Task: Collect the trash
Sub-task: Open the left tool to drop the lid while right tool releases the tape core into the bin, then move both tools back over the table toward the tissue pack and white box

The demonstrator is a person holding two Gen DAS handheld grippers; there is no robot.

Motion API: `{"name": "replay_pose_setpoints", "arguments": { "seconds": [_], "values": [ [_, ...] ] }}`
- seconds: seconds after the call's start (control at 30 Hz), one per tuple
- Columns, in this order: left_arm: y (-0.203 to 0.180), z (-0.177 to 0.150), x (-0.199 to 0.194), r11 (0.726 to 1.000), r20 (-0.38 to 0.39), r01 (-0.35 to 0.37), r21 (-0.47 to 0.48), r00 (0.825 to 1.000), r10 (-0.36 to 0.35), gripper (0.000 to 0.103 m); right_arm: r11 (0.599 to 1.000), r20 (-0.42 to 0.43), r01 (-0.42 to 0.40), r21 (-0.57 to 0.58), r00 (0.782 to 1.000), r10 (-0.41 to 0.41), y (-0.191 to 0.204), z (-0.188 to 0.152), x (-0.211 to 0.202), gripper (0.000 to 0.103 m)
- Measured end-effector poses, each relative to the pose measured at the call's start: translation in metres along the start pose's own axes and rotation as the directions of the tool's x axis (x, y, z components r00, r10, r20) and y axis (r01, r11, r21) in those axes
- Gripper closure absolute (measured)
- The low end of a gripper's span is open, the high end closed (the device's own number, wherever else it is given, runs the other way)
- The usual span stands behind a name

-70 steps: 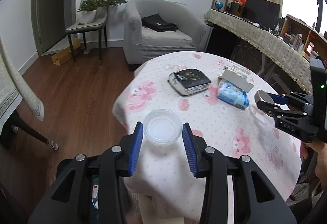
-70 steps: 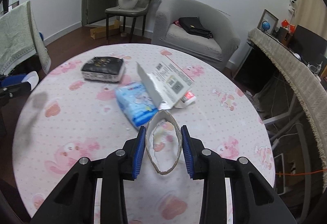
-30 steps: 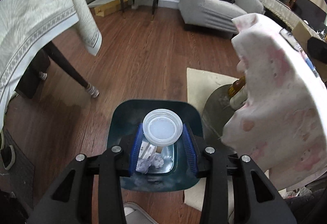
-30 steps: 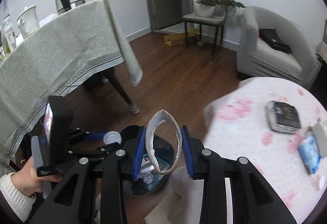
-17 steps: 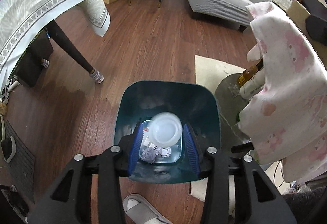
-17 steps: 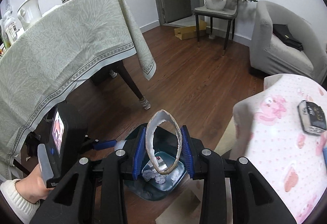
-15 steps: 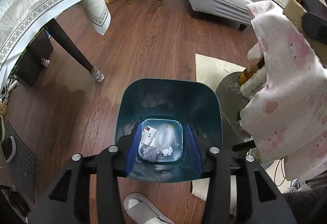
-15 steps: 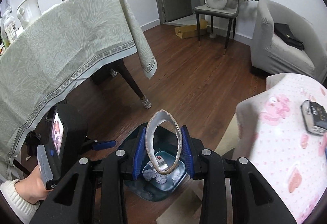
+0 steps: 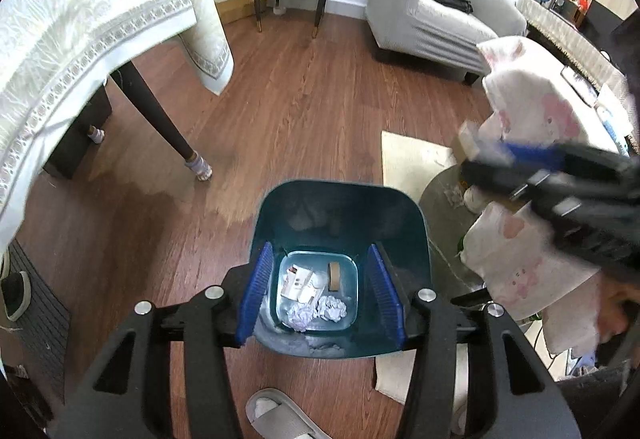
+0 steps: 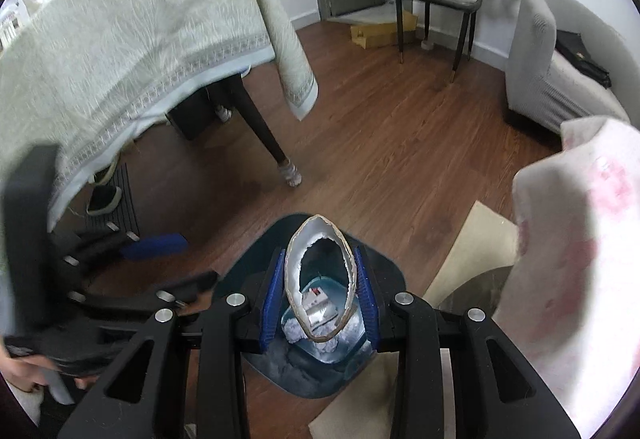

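Note:
A teal trash bin stands on the wood floor. At its bottom lie crumpled paper, a small box, a tape roll and a pale round lid. My left gripper hangs over the bin, its jaws opening with nothing between them. In the right wrist view my right gripper is shut on a squashed cardboard ring just above the bin. The left gripper shows blurred at the left there. The right gripper shows blurred at the right of the left wrist view.
A round table with a pink-patterned cloth stands right of the bin. A table with a pale cloth and a dark leg stands on the left. A beige mat, a grey slipper and a grey armchair are around.
The round lid dropped out of my left gripper into the bin and the left jaws widened. My right gripper came down over the bin, still holding the ring.

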State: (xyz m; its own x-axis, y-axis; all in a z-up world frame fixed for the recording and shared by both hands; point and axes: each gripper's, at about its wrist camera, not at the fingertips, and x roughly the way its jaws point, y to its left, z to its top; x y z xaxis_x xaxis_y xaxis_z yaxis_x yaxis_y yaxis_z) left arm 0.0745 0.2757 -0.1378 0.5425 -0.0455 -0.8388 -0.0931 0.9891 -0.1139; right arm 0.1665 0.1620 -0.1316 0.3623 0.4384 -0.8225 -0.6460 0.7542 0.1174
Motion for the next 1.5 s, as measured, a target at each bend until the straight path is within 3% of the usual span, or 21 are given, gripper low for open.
{"name": "replay_pose_setpoints", "arguments": {
  "seconds": [0.47, 1.03, 1.1, 1.17, 1.3, 1.5],
  "values": [
    [-0.006, 0.021, -0.048, 0.999, 0.135, 0.039, -0.037, 0.99, -0.034, 0.052, 0.999, -0.096, -0.031, -0.021, 0.995, 0.029, 0.01, -0.017, 0.043, 0.069],
    [-0.036, 0.036, -0.106, 0.999, 0.285, 0.051, 0.017, 0.957, -0.054, 0.072, 0.999, -0.202, -0.046, -0.009, 0.978, 0.043, 0.015, -0.039, 0.083, 0.068],
    [-0.04, 0.038, -0.108, 0.998, 0.291, 0.052, 0.025, 0.955, -0.057, 0.073, 0.999, -0.218, -0.038, -0.022, 0.975, 0.033, 0.015, -0.043, 0.085, 0.064],
    [-0.041, 0.04, -0.113, 0.998, 0.305, 0.051, 0.027, 0.951, -0.057, 0.073, 0.999, -0.218, -0.032, -0.03, 0.976, 0.024, 0.015, -0.044, 0.084, 0.052],
    [-0.04, 0.045, -0.126, 0.998, 0.337, 0.059, 0.021, 0.94, -0.062, 0.073, 0.999, -0.201, -0.016, -0.046, 0.98, 0.006, 0.013, -0.04, 0.076, 0.051],
    [-0.046, 0.057, -0.143, 0.999, 0.384, 0.047, 0.026, 0.922, -0.054, 0.073, 0.997, -0.152, -0.052, -0.057, 0.988, 0.042, 0.012, -0.033, 0.052, 0.051]
  ]
}}
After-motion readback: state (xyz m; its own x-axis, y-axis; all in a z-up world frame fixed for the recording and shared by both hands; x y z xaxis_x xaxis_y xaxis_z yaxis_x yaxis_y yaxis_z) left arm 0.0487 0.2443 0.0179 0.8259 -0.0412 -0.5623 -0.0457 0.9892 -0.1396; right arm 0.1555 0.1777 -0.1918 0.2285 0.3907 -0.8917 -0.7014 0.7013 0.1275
